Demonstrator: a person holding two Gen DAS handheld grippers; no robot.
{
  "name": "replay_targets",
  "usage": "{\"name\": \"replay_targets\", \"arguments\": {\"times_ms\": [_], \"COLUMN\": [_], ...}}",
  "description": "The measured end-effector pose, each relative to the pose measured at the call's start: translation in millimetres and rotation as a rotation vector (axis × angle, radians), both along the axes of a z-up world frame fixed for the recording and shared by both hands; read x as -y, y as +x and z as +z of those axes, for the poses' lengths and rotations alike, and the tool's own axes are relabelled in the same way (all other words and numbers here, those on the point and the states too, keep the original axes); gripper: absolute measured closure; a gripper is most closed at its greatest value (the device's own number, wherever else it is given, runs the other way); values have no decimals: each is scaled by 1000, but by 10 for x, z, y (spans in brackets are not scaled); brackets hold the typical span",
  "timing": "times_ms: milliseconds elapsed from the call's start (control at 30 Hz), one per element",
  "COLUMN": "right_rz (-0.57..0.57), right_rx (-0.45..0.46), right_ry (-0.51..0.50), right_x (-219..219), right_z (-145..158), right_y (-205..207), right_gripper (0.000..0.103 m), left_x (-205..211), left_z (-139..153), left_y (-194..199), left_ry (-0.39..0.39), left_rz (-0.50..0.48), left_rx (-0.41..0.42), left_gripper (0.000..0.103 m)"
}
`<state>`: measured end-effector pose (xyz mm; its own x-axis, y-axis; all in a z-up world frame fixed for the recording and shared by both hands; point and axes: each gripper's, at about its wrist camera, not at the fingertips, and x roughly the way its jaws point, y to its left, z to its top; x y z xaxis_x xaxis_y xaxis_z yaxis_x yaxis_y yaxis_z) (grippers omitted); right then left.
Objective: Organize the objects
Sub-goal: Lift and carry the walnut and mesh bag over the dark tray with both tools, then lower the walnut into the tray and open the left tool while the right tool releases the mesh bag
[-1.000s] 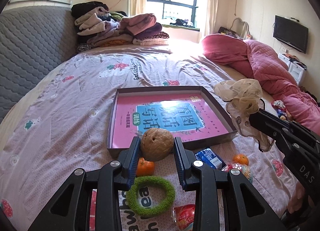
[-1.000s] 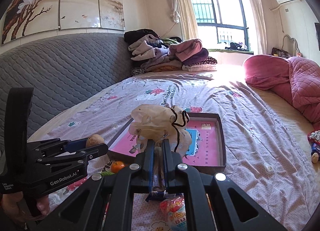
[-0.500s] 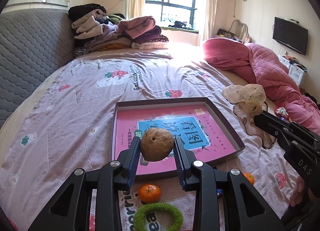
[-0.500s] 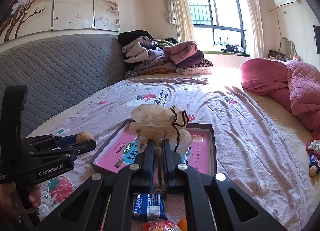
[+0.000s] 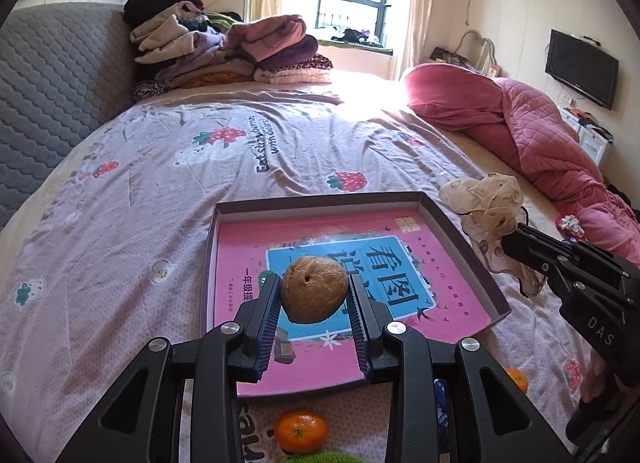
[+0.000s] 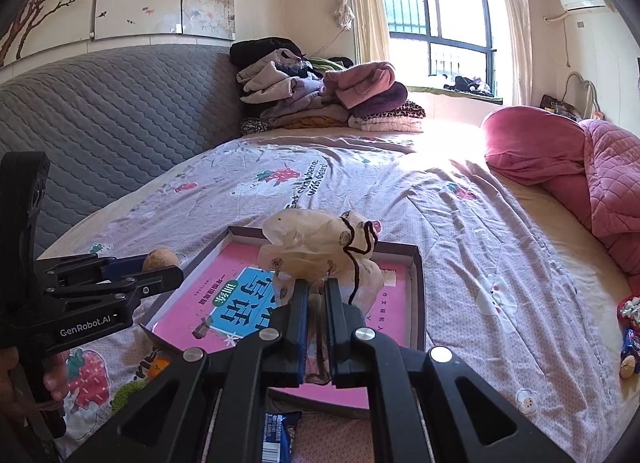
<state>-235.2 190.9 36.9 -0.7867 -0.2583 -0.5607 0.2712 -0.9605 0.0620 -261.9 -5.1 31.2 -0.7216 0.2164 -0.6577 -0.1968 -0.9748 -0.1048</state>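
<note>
My left gripper [image 5: 314,297] is shut on a brown walnut [image 5: 313,289] and holds it above the near part of a shallow dark box [image 5: 464,241] with a pink book inside. My right gripper [image 6: 316,295] is shut on a sheer beige scrunchie [image 6: 320,247] with a black cord, held above the box's near right side [image 6: 416,287]. The left gripper with the walnut [image 6: 160,259] shows at the left of the right wrist view. The right gripper and scrunchie [image 5: 486,203] show at the right of the left wrist view.
Two tangerines [image 5: 301,431] [image 5: 517,379], a green fuzzy ring [image 6: 128,397] and a blue packet [image 6: 280,435] lie on the bedsheet near the box. A pink quilt [image 5: 520,131] lies right, folded clothes [image 5: 224,51] at the far end, a grey headboard [image 6: 100,135] left.
Both grippers have moved forward and up over the box with their loads still held. The loose items on the sheet have slid toward the bottom of both views.
</note>
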Motion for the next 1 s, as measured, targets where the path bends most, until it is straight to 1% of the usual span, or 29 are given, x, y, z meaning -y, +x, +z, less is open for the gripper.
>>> {"name": "replay_targets", "arguments": {"times_ms": [167, 333, 567, 667, 800, 1000], "right_rz": [2, 5, -6, -18, -29, -25], "right_rx": [47, 113, 240, 283, 310, 330], "right_ry": [28, 41, 45, 45, 35, 47], "right_x": [-17, -39, -91, -114, -157, -130], "right_z": [-184, -366, -615, -684, -722, -739], "right_y": [-185, -371, -519, -543, -556, -563], "right_gripper": [95, 95, 95, 95, 95, 93], "left_x": [83, 159, 181, 136, 101, 55], "left_z": [-184, -358, -601, -661, -720, -812], "left_y": [-240, -421, -550, -546, -545, -578], "left_ry": [-16, -18, -10, -12, -17, -29], "left_rz": [19, 29, 22, 12, -5, -35], "left_rx": [35, 70, 145, 153, 169, 234], "left_gripper": [69, 69, 69, 69, 69, 69]}}
